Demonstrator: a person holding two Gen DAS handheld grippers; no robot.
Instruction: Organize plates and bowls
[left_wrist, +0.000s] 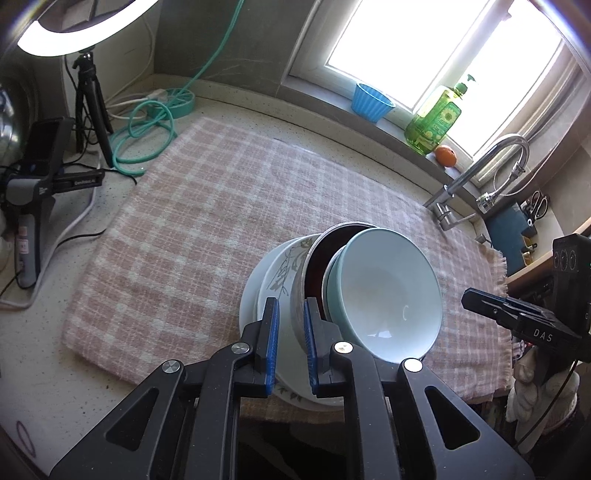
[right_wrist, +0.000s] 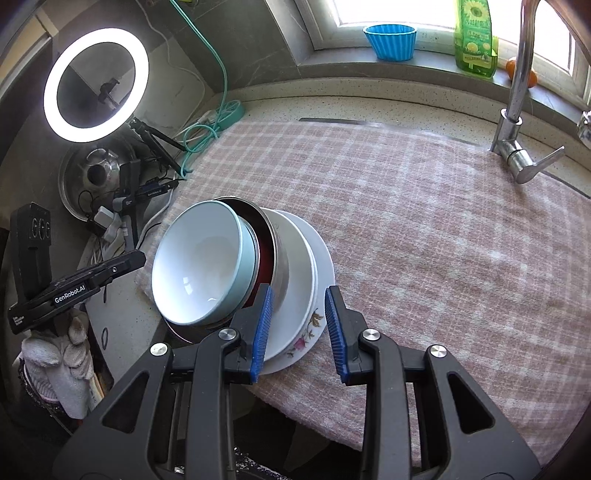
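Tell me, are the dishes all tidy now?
Nearly. The pale blue bowl sits in the metal bowl, on the stacked plates atop the checked cloth. Both the left gripper and right gripper hold nothing. No other dishes show.

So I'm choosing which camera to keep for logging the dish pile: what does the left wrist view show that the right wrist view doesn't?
Only the left wrist view shows the scissors past the tap, a grey leaf sprig on the plate, and the right gripper from the side.

Only the right wrist view shows the steel pot lid under the ring light, a pink flower on the plate rim, and the left gripper from the side.

Both show the pale blue bowl nested tilted in a steel bowl on stacked plates, the checked cloth, the blue cup and the green bottle.
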